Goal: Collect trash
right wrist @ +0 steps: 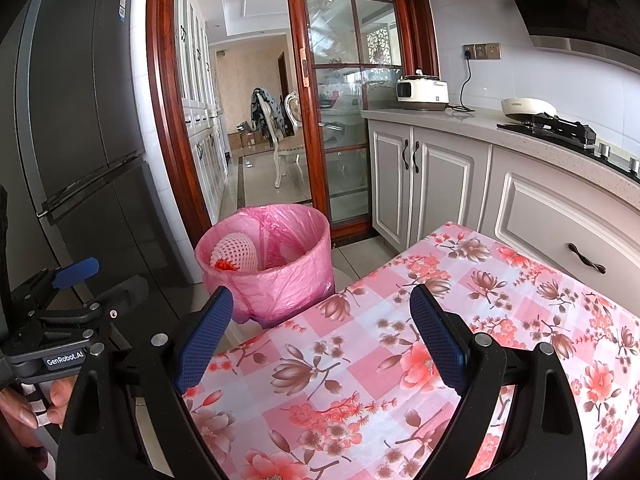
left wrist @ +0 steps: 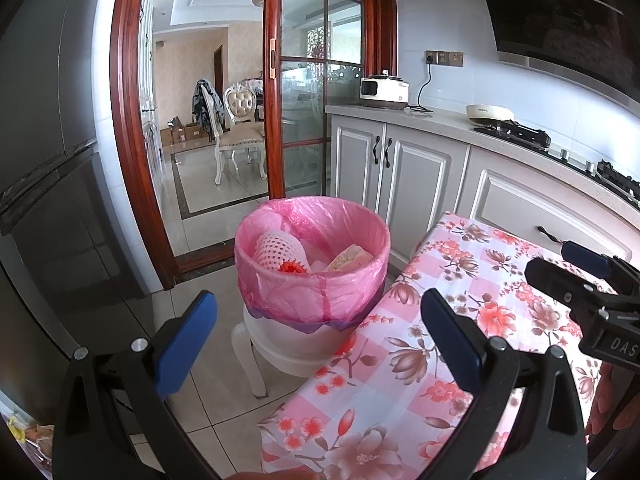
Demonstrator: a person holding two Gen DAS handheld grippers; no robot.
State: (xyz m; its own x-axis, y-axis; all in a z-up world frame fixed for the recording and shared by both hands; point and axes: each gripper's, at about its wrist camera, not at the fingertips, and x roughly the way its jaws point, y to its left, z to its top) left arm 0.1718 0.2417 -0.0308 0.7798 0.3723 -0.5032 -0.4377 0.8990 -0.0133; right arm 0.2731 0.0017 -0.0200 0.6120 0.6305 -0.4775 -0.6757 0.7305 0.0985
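Observation:
A bin lined with a pink bag (left wrist: pixel 316 280) (right wrist: pixel 276 276) stands on a white stool just off the left end of the flowered table (left wrist: pixel 460 308) (right wrist: pixel 400 352). Inside the bin lie a white foam fruit net (left wrist: pixel 276 250) (right wrist: pixel 236 254), something orange-red (left wrist: pixel 290 267) and a pale packet (left wrist: pixel 350 258). My left gripper (left wrist: pixel 320 320) hovers open in front of the bin, nothing between its blue pads. Over the tablecloth my right gripper (right wrist: pixel 322 316) also stands open and empty. Each gripper shows at the edge of the other's view, the right one (left wrist: pixel 580 280) and the left one (right wrist: pixel 76 284).
A dark refrigerator (left wrist: pixel 48 160) (right wrist: pixel 80 128) fills the left side. White cabinets (left wrist: pixel 400 164) with a counter, a cooker (left wrist: pixel 384 90) and a gas hob (left wrist: pixel 516 130) run along the right. A wood-framed glass door (left wrist: pixel 308 88) opens onto a dining room behind the bin.

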